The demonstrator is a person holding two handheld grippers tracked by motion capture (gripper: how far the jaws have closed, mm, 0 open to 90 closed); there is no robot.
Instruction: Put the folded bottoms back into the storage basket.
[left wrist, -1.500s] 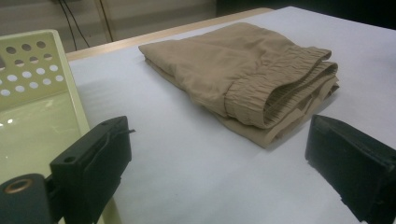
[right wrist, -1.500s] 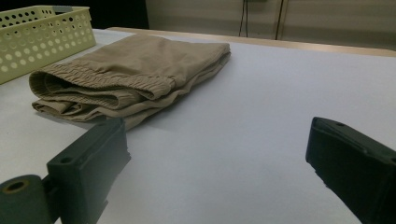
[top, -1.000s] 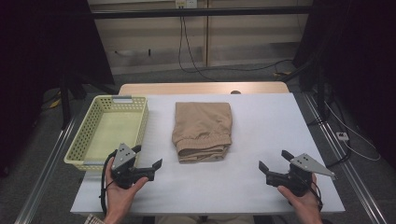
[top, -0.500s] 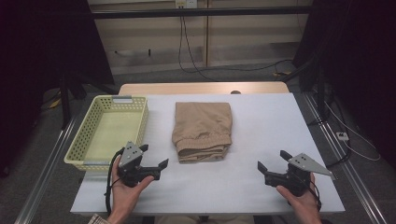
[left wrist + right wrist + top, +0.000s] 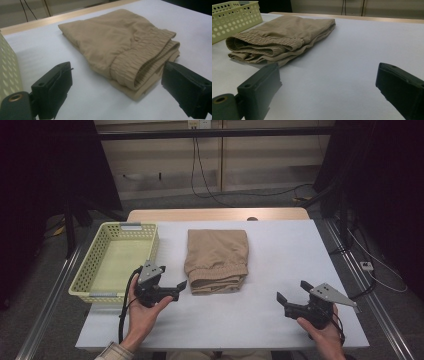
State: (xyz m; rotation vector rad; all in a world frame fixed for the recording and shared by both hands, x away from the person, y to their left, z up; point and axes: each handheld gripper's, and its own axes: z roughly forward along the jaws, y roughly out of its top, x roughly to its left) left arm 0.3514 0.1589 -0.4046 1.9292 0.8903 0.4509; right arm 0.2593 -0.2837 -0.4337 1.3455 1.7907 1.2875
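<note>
At frame centre, the folded tan shorts [image 5: 216,261] are lying lengthwise, waistband nearest; the left gripper [image 5: 176,286], jaws spread and empty, is sitting closer than the equally open right gripper [image 5: 291,292].

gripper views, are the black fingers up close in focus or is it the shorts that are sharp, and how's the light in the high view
Left gripper view: the near fingers are soft, the folded shorts sharper. Right gripper view: the same, fingers blurred, shorts' waistband crisp. High view: white table evenly lit, with dark surroundings at both sides.
</note>
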